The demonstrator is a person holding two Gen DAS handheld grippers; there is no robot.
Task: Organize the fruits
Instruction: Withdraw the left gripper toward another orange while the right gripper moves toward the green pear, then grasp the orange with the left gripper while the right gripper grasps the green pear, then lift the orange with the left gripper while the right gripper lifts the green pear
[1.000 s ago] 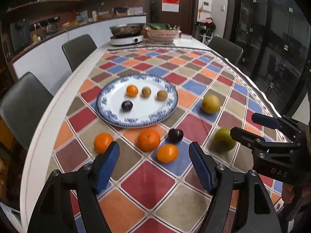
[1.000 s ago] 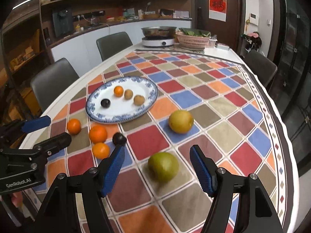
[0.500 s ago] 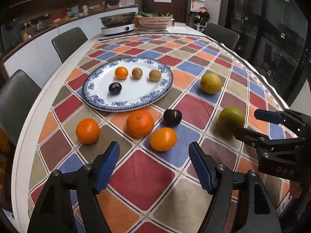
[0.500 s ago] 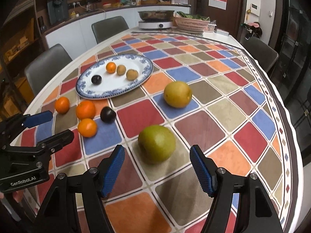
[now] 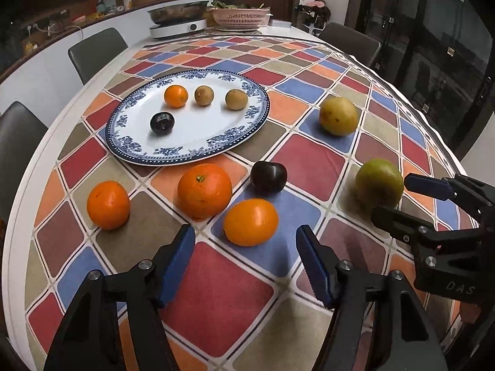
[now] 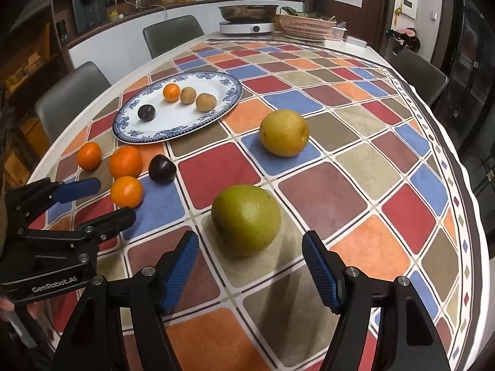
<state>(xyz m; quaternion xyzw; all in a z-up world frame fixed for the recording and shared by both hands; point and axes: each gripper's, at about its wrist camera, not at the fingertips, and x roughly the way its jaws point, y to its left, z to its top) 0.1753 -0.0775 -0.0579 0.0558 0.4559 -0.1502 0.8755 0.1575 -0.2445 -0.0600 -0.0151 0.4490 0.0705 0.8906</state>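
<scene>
A blue-and-white plate [image 5: 191, 142] [image 6: 216, 77] holds a small orange, two brown fruits and a dark plum. On the checked cloth lie three oranges, one [image 5: 250, 222] [image 6: 126, 191] just ahead of my open left gripper [image 5: 246, 247], a dark plum [image 5: 268, 176], a yellow pear [image 5: 338, 116] [image 6: 283, 132] and a green fruit [image 6: 246, 219] [image 5: 378, 183]. My open right gripper [image 6: 250, 252] sits just short of the green fruit, a finger on each side. Both grippers are empty.
A cooker with a pan [image 6: 247, 23] and a pink basket [image 6: 307, 24] stand at the table's far end. Grey chairs [image 6: 69, 92] line the left side and far right. The table edge runs close on the left [image 5: 18, 210].
Both grippers have moved forward and lower toward the table. The near orange has come close to the left fingers and the green fruit close to the right fingers. No fruit has moved.
</scene>
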